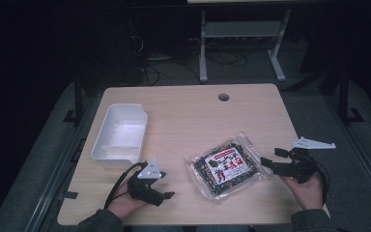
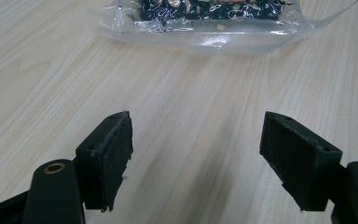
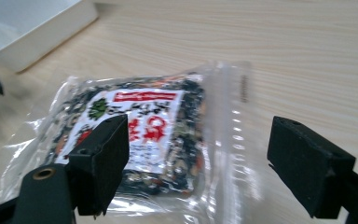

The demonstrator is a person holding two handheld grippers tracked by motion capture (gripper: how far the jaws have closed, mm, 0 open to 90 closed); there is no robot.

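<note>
High view, item one: clear plastic packet (image 1: 227, 166) with a red-and-white label over dark mixed contents, lying flat on the wooden table (image 1: 188, 111) toward the person's side of it; taken as the landmark for all entries below. Item two: white rectangular tub (image 1: 121, 135), empty as far as can be seen, standing well apart from the packet on its left and a little farther from the person. Item three: right gripper (image 1: 270, 164), held in the person's hand just beside the packet's right edge, jaws spread wide with nothing between the pads; in the right gripper view the packet's clear sealed flap (image 3: 228, 121) lies under the gap between those jaws. Item four: left gripper (image 1: 166, 193), near the packet's left side, lower toward the table's front edge, jaws likewise wide apart and empty; the left gripper view has the packet's near edge (image 2: 205, 32) ahead of it, bare wood between. Step in hand, as judged: approach to pick up the packet, likely bound for the tub. Next move calls for the right gripper to go low, slide one pad under the thin flap, then close.
</note>
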